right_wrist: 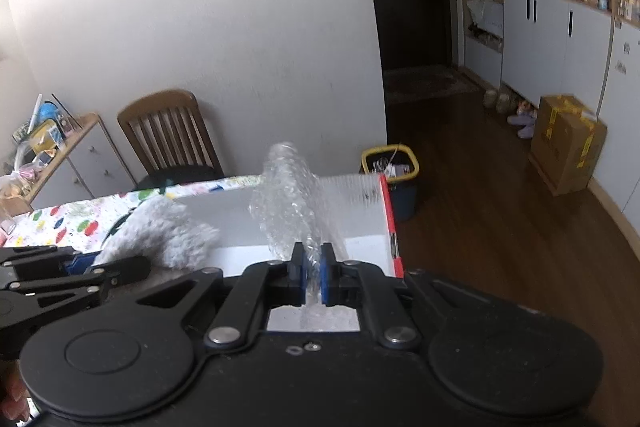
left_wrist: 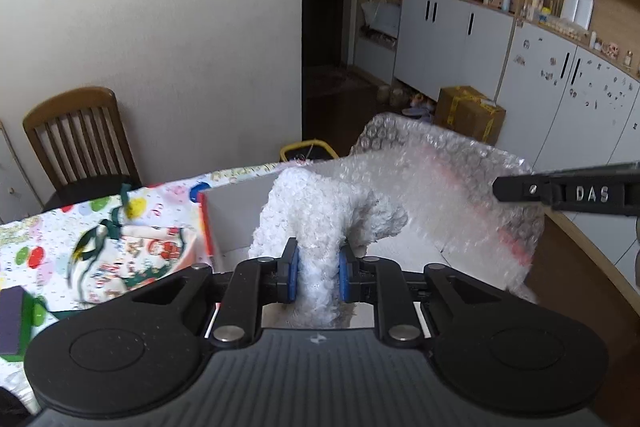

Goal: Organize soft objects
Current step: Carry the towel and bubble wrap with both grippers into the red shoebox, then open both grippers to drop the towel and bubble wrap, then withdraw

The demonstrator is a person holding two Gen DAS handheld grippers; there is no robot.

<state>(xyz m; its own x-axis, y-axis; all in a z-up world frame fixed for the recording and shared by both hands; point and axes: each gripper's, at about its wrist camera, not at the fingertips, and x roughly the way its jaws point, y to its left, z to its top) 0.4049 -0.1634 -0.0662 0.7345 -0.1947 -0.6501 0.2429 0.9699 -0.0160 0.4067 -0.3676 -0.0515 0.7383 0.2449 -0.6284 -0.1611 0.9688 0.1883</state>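
My left gripper (left_wrist: 318, 273) is shut on a white fluffy soft piece (left_wrist: 320, 211) and holds it over an open white box with a red rim (left_wrist: 236, 215). My right gripper (right_wrist: 313, 277) is shut on a sheet of clear bubble wrap (right_wrist: 288, 199), held above the same box (right_wrist: 360, 219). In the left wrist view the bubble wrap (left_wrist: 448, 187) spreads over the box's right side, with the right gripper's finger (left_wrist: 568, 193) above it. In the right wrist view the fluffy piece (right_wrist: 164, 231) and the left gripper (right_wrist: 60, 271) sit at the left.
A tablecloth with coloured dots (left_wrist: 60, 227) covers the table, with a Christmas-print cloth bag (left_wrist: 136, 255) and a dark purple block (left_wrist: 12, 319) on it. A wooden chair (right_wrist: 168, 135) stands behind the table. A yellow-rimmed bin (right_wrist: 390, 163) and a cardboard box (right_wrist: 568, 143) stand on the floor.
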